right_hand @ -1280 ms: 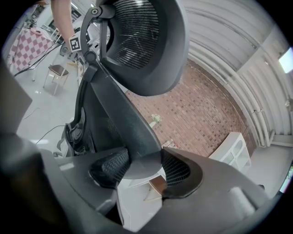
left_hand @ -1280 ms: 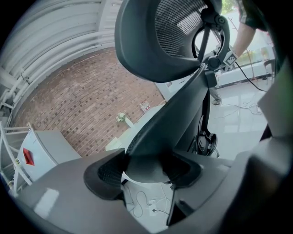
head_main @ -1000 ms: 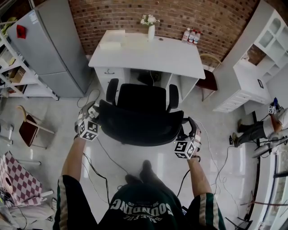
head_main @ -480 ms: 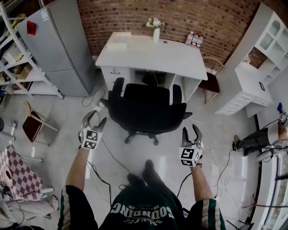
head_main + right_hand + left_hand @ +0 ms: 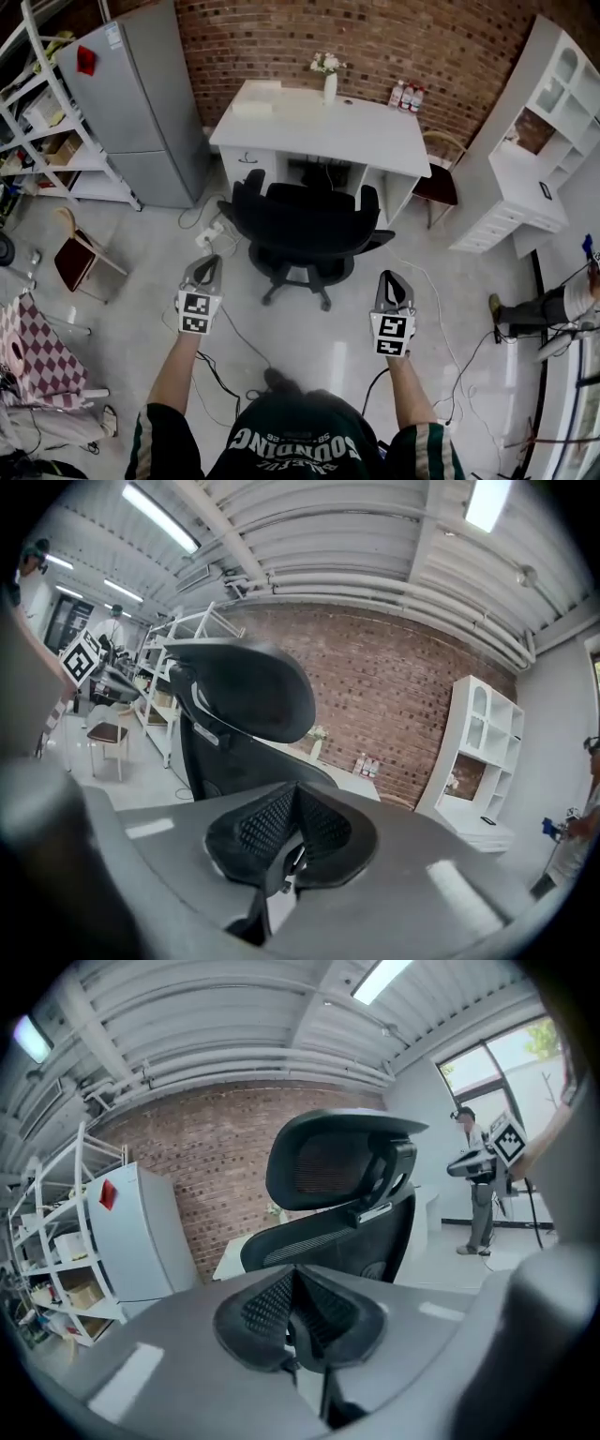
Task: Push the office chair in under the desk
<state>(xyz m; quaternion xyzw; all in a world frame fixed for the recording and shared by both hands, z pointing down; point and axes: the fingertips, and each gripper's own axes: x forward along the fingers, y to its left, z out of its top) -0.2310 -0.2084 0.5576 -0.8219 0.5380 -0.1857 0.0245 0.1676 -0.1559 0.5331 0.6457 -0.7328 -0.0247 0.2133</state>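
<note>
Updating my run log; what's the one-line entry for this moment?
left gripper: shut, empty | right gripper: shut, empty | office chair: at desk opening, no gripper contact

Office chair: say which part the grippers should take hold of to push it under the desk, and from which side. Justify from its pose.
Likely the backrest top, one gripper near each corner, from behind. The office chair faces the desk with its back towards the person, so that edge is nearest. The left gripper and right gripper are shut, empty, short of it.
</note>
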